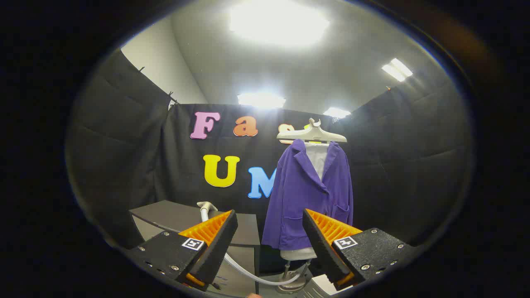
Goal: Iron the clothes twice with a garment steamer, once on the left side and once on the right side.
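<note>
Claw (270, 240) sits at the bottom centre of the frame with its two fingers spread wide apart, nothing between them and nothing touched. Through the gap, right of centre in the frame, hangs the purple jacket (308, 194), draped over a pale form with a white collar showing at the neck and carried on a light hanger (311, 132) higher up. The jacket's lower hem falls just above the form's base, and a stand (290, 275) shows beneath it at lower centre.

Lower left of centre, a grey table (174, 217) stands against the booth wall. At its near edge, just above the left finger, a pale steamer head (206, 205) pokes up, and a white hose (248, 273) runs from it down and across toward the foot of the stand.

Judging from this, no ironing has started: the steamer is not in hand and the jacket is well beyond the fingers. The step in hand looks like the approach to pick up the steamer. The next move calls for swinging left and down toward the steamer head, setting the open fingers around its handle, and closing firmly enough to carry it. How the handle is shaped is hidden behind the left finger, so the grip angle cannot be settled yet. The trailing hose could drag or snag on the table edge.
</note>
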`<state>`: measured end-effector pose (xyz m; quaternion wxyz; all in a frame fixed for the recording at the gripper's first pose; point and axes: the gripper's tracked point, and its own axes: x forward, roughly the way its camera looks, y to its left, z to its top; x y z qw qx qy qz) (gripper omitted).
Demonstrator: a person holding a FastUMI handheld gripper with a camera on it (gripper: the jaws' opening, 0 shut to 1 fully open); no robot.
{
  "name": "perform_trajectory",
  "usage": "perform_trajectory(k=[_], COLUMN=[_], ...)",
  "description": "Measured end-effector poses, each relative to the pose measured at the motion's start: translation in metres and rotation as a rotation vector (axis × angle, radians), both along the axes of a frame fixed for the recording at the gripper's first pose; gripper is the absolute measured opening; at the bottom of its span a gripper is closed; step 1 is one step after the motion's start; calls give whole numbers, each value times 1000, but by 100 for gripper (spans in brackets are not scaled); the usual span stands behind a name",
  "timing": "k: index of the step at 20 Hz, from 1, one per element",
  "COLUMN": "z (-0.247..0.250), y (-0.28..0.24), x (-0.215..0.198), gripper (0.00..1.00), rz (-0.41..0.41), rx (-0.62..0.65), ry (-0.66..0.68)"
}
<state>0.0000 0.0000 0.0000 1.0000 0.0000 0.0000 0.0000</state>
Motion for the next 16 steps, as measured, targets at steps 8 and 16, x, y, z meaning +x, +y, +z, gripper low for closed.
perform_trajectory(k=[8,16], z=[-33,-35], y=[-15,-56], x=[-1,7], gripper=[97,97], rz=[19,87], rx=[-28,0], ry=[46,87])
